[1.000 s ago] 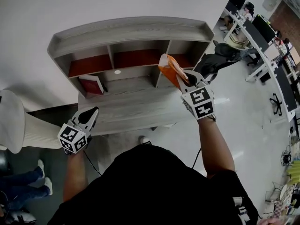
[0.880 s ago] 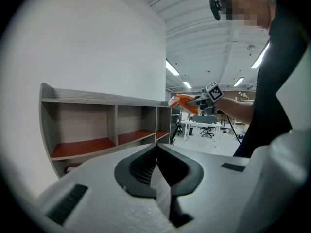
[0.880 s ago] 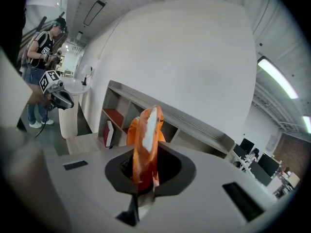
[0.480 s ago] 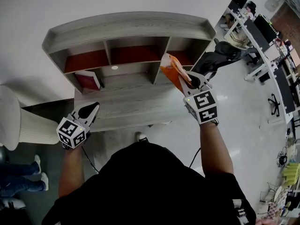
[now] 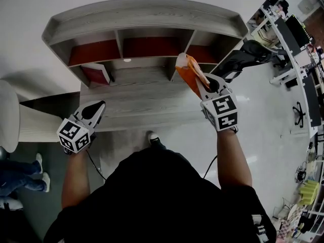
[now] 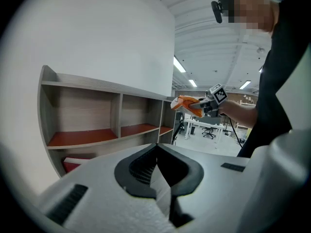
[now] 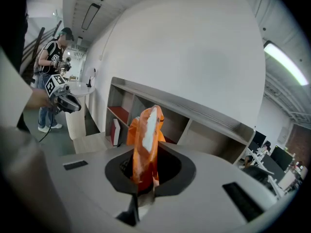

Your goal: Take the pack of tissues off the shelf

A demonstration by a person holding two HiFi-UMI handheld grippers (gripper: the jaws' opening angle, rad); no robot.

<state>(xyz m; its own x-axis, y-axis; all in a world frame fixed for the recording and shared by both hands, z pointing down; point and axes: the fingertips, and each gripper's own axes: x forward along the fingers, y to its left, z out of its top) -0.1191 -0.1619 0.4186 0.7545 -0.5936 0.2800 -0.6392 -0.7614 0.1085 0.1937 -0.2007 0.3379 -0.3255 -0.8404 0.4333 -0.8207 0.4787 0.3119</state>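
Note:
The pack of tissues (image 5: pixel 186 74) is orange with a white strip. It stands up out of my right gripper (image 5: pixel 198 85), which is shut on its lower end, as the right gripper view shows (image 7: pixel 145 135). The pack hangs in the air in front of the right-hand compartment of the grey wooden shelf (image 5: pixel 142 19), clear of its red-brown boards. My left gripper (image 5: pixel 95 110) is low at the left, over the desk top (image 5: pixel 131 110), with its jaws together and nothing in them. From the left gripper view the pack (image 6: pixel 187 103) shows far off to the right.
A red book (image 5: pixel 97 75) leans in the lower left compartment. A white round column (image 5: pixel 12 120) stands at the left. Another person's legs (image 5: pixel 17 173) are beside it. A black office chair (image 5: pixel 245 54) and desks (image 5: pixel 296 39) fill the right.
Both grippers have sunk a little and drawn back from the shelf. The pack has stayed in the right jaws. The left gripper has stayed empty.

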